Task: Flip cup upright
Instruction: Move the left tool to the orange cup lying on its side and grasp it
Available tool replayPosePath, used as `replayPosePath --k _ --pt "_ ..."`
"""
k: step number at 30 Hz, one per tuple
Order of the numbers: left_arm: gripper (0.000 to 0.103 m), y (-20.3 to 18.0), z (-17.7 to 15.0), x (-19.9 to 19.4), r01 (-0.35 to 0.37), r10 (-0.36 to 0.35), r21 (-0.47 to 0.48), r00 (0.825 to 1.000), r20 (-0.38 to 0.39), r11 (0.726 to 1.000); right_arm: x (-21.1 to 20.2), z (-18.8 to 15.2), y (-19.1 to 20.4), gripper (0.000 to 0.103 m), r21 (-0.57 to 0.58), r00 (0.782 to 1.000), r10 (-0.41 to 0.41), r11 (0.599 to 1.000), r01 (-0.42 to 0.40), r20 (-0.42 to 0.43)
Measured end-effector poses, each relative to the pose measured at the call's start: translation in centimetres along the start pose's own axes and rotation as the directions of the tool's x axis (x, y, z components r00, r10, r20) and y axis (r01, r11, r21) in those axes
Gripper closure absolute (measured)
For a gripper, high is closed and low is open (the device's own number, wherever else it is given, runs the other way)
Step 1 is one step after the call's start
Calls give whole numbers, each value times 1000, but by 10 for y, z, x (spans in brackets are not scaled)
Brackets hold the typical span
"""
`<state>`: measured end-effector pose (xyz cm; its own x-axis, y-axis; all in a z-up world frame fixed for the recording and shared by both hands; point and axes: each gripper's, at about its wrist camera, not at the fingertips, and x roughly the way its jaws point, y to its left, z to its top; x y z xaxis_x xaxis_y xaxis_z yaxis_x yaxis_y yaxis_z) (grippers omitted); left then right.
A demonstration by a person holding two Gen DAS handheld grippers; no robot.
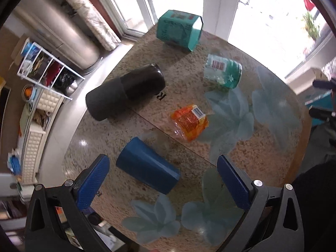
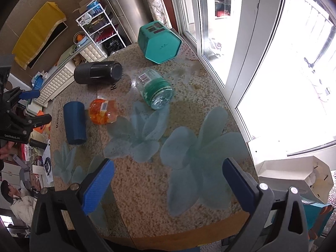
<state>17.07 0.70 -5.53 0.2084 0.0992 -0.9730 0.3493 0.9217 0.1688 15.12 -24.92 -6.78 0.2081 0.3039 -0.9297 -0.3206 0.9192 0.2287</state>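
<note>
One blue cup is lying on its side near the left edge of the table, sitting just ahead of the left gripper, whose jaws are standing wide apart and empty. It is looking like light, stiff, rather slick plastic, so squeezing across the mid-body seems safest. Jaws of the right gripper are gaping apart too, hovering well away over the near right.

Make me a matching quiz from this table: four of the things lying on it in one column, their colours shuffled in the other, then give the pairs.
Things:
1. cup
2. tumbler
3. box
4. packet

Colours:
A. orange
B. teal
C. dark blue
D. black

Pairs: 1-C, 2-D, 3-B, 4-A
</note>
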Motion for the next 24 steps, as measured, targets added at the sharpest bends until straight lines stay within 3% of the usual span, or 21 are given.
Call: replayPosePath --k 7,12,19,24 --pt "0 -11 18 37 -10 28 165 994 -108 986 15 9 -17 0 26 999 14 1000 -13 -45" --pt "0 -25 26 61 -5 48 300 990 -136 954 28 13 -33 0 67 996 27 998 -21 -88" --pt "0 -37 41 98 23 50 394 983 -175 919 42 13 -53 0 123 989 38 992 -20 -141" --pt "0 -40 49 119 87 11 426 975 -221 901 50 13 -63 0 151 986 39 988 -15 -162"
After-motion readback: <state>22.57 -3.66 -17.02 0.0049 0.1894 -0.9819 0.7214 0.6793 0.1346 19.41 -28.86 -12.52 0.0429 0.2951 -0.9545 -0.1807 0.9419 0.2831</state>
